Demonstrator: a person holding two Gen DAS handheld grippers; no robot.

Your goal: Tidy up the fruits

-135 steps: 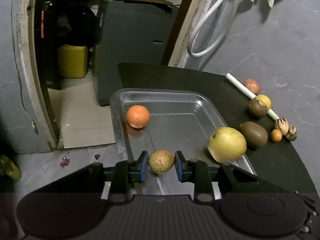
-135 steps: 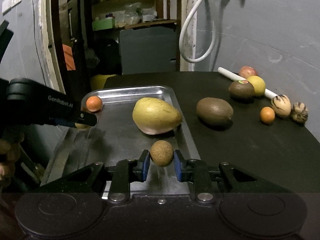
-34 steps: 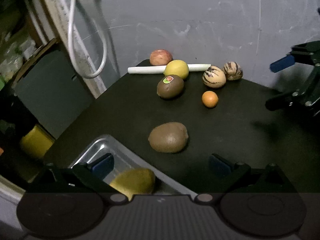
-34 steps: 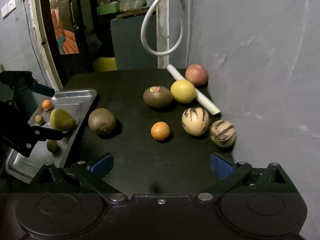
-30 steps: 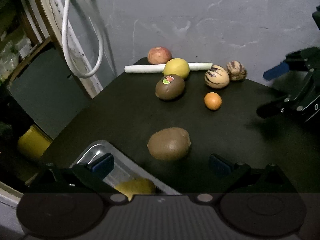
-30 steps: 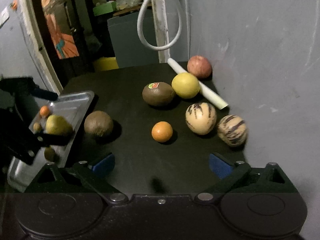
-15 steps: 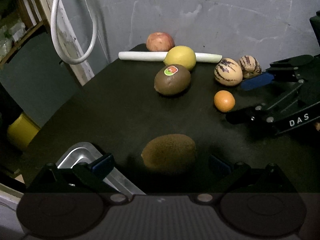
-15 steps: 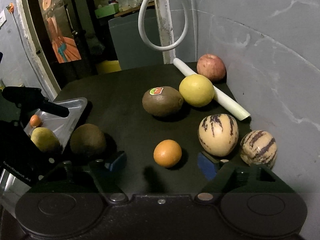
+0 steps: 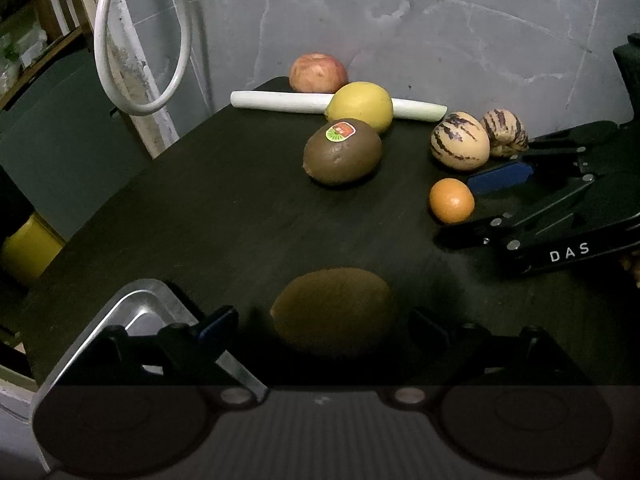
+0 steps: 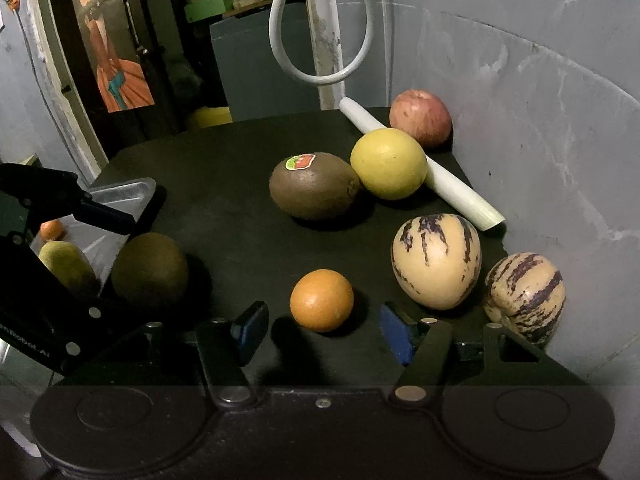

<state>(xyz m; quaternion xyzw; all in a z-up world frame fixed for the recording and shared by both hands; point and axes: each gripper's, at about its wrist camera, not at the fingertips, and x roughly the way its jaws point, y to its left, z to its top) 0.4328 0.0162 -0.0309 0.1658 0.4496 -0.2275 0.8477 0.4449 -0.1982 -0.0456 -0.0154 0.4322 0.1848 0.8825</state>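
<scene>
Left gripper [image 9: 320, 328]: jaws wide and just closing a little; the near kiwi [image 9: 334, 310] sits between the pads, not touched.
Right gripper [image 10: 320, 330]: jaws about half open and just closing; the small orange [image 10: 322, 299] lies between the blue pads, gaps on both sides.
Table [image 10: 224, 200]: black top against a grey wall.
Tray [image 9: 136, 300]: metal, at the table's left near edge; in the right view it holds a yellow-green fruit [image 10: 66, 262] and another small orange fruit [image 10: 52, 229].
Far fruit: stickered kiwi [image 10: 314, 190] touching a lemon [image 10: 388, 163]; apple [image 10: 420, 123] behind a white stick [image 10: 460, 196].
Right side: two striped melons [image 10: 437, 266] side by side near the wall.
</scene>
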